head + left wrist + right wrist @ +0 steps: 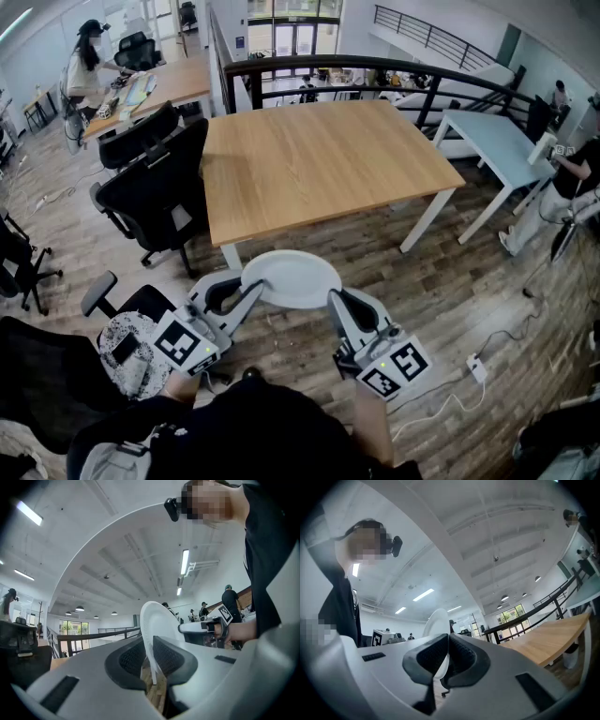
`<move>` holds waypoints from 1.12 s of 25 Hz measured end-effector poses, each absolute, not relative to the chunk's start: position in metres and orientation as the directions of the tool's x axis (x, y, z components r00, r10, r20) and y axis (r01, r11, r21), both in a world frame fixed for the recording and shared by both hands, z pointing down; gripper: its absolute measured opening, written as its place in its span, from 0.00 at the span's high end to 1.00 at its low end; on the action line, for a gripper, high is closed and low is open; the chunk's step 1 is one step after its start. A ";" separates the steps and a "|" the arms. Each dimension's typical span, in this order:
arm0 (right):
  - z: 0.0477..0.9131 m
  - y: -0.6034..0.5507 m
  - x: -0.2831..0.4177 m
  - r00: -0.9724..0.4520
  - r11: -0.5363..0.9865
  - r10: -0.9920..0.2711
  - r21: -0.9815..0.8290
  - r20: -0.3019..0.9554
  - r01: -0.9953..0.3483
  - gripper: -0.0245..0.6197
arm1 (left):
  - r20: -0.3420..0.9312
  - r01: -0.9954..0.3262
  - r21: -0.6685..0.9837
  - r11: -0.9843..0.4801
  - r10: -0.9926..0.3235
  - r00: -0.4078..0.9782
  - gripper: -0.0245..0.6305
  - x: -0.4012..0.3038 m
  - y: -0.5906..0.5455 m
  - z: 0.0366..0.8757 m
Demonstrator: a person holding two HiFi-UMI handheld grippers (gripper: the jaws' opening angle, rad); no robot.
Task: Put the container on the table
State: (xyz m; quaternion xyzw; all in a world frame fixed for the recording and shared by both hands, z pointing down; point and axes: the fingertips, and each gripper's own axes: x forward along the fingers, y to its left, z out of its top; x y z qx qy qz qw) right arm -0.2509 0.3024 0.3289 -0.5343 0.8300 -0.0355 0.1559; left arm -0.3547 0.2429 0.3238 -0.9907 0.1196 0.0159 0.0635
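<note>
White and thin-walled, so treat the container (292,278) as light, bendy and easy to tip. Find it in the air between the two tools, just short of the near edge of the wooden table (319,164), over the floorboards and not yet above the top. See the left gripper (251,291) clamped on the left rim, pads pinched onto the thin edge, and the right gripper (336,302) clamped the same way on the opposite rim; check the same in the left gripper view, rim (157,620) upright between the dark pads (171,656), and in the right gripper view, rim (436,618) caught between the pads (461,660). Hold both grips equal and firm without squeezing harder. Lift a little first, probably enough to clear the table edge, then carry forward with both hands at one pace, never pulling apart or pushing together, to avoid bowing the rim. Hold level throughout. Aim for the bare wood well in from the edge. Lower until the base sits flat, and only then open both tools together and draw them out sideways, not upward, to avoid dragging it along. Stay clear of the black chairs (155,192) at the left.
</note>
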 end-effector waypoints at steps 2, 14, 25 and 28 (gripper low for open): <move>0.328 0.307 -0.247 -0.378 0.424 -0.899 -0.223 -0.220 -0.878 0.93 | -0.048 -0.239 -0.122 -0.963 -0.235 0.971 0.87 -0.351 0.248 0.323; 0.332 0.332 -0.225 -0.361 0.411 -0.904 -0.237 -0.227 -0.880 0.92 | -0.039 -0.237 -0.121 -0.964 -0.233 0.972 0.87 -0.330 0.276 0.324; 0.338 0.375 -0.194 -0.347 0.405 -0.906 -0.254 -0.244 -0.878 0.92 | -0.049 -0.223 -0.127 -0.967 -0.218 0.975 0.87 -0.301 0.321 0.327; 0.340 0.386 -0.189 -0.346 0.405 -0.906 -0.255 -0.245 -0.878 0.92 | -0.035 -0.224 -0.133 -0.965 -0.221 0.975 0.87 -0.297 0.331 0.332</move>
